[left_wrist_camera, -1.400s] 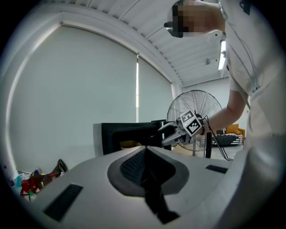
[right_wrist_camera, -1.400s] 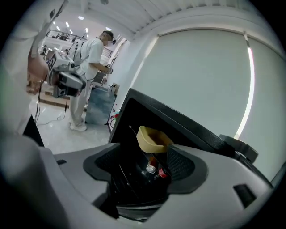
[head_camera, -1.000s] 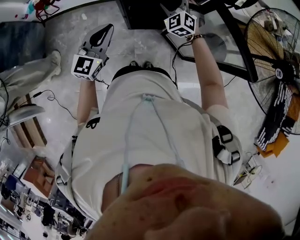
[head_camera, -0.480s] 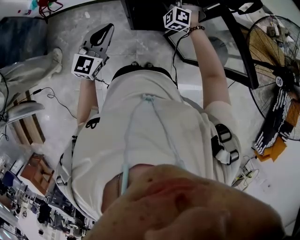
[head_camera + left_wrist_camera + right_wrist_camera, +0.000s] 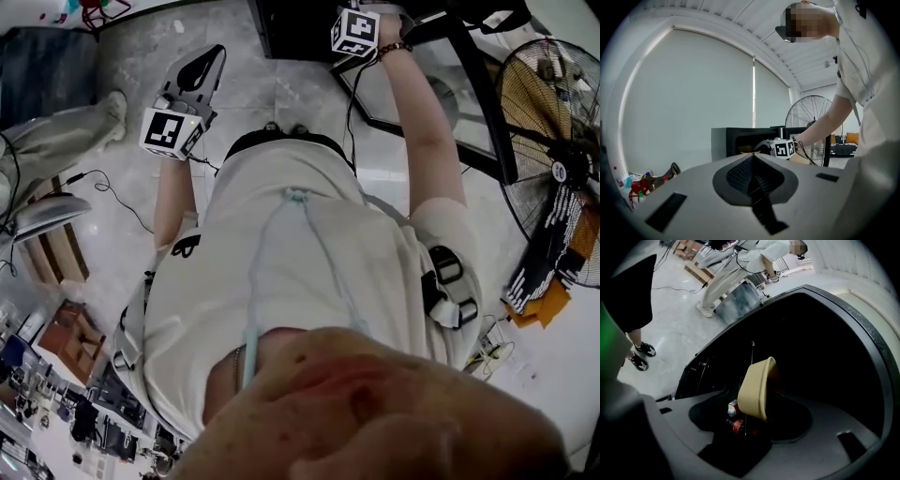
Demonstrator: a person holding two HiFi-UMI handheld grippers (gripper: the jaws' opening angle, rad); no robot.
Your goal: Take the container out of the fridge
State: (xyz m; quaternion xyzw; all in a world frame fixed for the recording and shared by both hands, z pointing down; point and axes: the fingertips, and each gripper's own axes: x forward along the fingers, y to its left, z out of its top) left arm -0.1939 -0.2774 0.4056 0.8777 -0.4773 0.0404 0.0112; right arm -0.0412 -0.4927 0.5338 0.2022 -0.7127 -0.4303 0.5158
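While the right gripper (image 5: 356, 28) reaches into the dark fridge (image 5: 820, 348), its jaws stand wide and have just been closing a little. The tan container (image 5: 757, 387) sits between them inside the fridge, not visibly pressed. The left gripper (image 5: 751, 155) has its jaws together and holds nothing.

One container (image 5: 757, 387), one fridge (image 5: 722, 140), one fan (image 5: 548, 141)

The pale grey marbled floor (image 5: 281, 94) carries an open black box-shaped fridge (image 5: 291, 33) and a black standing fan (image 5: 553, 150).
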